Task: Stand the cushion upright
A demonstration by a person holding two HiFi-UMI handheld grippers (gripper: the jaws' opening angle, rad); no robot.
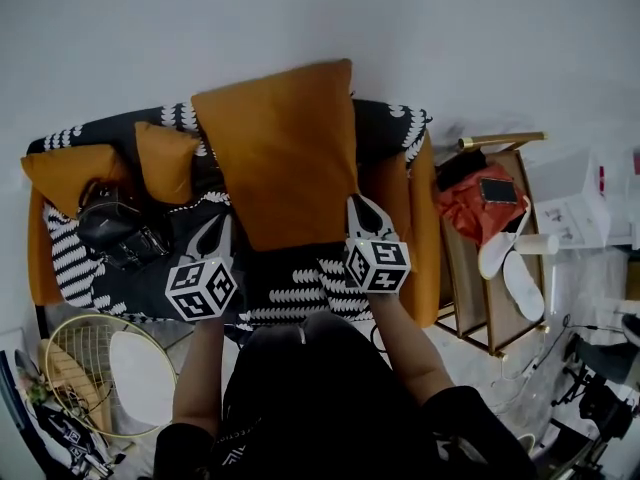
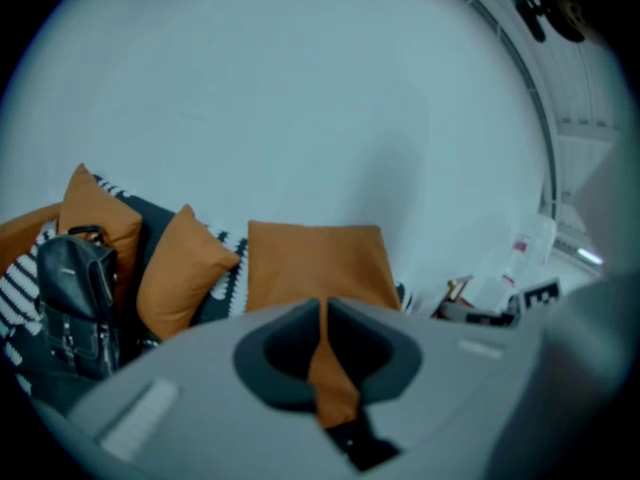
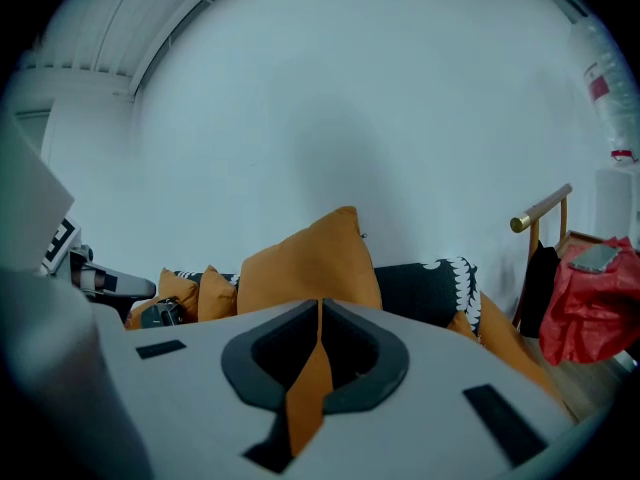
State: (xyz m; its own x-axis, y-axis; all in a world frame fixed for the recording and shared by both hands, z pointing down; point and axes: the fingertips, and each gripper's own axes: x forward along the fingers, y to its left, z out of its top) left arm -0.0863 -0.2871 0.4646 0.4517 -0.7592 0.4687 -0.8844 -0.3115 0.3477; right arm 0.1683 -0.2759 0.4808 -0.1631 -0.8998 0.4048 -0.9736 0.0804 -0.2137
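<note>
A large orange cushion [image 1: 285,153] hangs lifted over the black-and-white patterned sofa [image 1: 385,128], its top edge toward the white wall. My left gripper [image 1: 226,226] is shut on the cushion's lower left corner, and my right gripper [image 1: 358,208] is shut on its lower right corner. In the left gripper view, a fold of orange fabric is pinched between the shut jaws of the left gripper [image 2: 323,308], with the cushion [image 2: 315,263] rising beyond. The right gripper view shows the same: the right gripper [image 3: 319,308] clamps orange fabric below the cushion [image 3: 305,258].
Two smaller orange cushions [image 1: 165,158] [image 1: 70,173] and a black handbag [image 1: 115,226] sit at the sofa's left end. A gold-framed rack [image 1: 500,258] with red cloth [image 1: 475,208] and white slippers stands to the right. A round gold wire table [image 1: 105,373] is at the lower left.
</note>
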